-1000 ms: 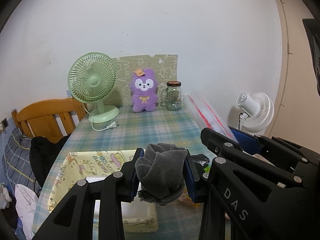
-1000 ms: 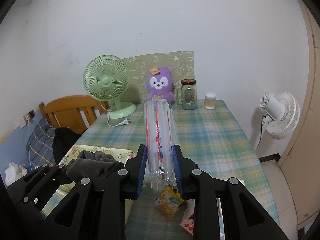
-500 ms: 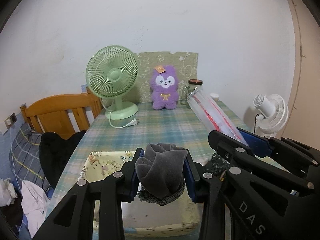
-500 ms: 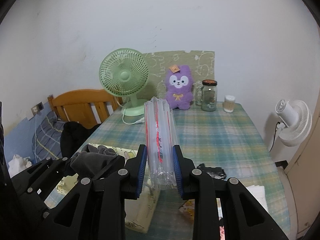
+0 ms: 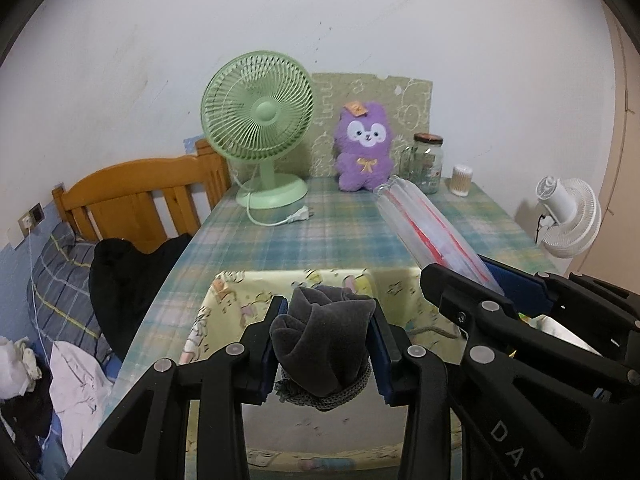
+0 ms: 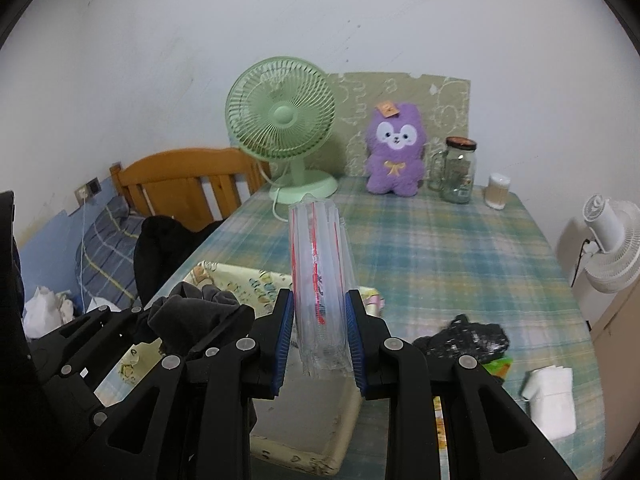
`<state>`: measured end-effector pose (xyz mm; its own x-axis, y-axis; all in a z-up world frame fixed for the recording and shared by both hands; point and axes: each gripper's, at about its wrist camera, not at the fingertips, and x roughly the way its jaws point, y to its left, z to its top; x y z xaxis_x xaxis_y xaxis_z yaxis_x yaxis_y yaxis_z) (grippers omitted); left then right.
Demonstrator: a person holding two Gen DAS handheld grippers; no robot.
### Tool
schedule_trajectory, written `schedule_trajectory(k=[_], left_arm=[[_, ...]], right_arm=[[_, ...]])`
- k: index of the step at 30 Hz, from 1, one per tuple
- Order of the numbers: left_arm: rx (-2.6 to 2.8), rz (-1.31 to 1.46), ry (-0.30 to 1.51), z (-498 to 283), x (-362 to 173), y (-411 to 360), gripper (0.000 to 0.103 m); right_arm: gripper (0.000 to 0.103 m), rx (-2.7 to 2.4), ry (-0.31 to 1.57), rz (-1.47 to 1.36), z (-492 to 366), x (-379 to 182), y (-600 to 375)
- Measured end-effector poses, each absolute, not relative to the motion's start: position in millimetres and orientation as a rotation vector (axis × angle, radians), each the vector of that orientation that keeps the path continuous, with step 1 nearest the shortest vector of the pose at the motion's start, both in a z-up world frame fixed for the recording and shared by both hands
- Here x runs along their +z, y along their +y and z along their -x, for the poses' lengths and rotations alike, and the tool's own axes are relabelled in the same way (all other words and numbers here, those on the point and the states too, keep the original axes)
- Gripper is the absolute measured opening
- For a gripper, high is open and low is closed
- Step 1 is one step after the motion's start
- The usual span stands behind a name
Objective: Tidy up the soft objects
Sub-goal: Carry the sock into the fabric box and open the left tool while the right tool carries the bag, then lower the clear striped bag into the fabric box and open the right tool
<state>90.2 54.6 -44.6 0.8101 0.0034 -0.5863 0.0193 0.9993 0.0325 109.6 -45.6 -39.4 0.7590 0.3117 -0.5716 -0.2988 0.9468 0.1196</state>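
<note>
Plaid-clothed table bearing green fan, purple plush, glass jar, yellow storage box, white tissue pack.

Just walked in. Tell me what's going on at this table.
A person is tidying soft things with a hand-held gripper in each hand. The left gripper is shut on a rolled grey sock, held above a yellow patterned box at the near end of the table. The right gripper is shut on a clear plastic bag, beside the left one. Neither thing has been put down.
</note>
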Motion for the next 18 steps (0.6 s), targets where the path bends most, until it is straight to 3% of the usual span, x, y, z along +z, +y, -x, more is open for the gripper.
schedule_trajectory(k=[4,6,8,18], left_arm=[[0.007,-0.035,0.651,-93,-54,62,0.042],[0.019,-0.029,0.667,-95,-59,65,0.050],[0.027,-0.019,0.677,-96,-63,70,0.068],[0.035,0.003,0.727,-97,-80,81,0.078]], right_arm=[[0.030,0.348,0.654,-0.017,-112,-49,-37],[0.030,0.355,0.663,-0.007,-113,-53,-32],[0.030,0.370,0.671,-0.003,-114,-57,-28],[0.030,0.392,0.723,0.000,-117,-73,-15]])
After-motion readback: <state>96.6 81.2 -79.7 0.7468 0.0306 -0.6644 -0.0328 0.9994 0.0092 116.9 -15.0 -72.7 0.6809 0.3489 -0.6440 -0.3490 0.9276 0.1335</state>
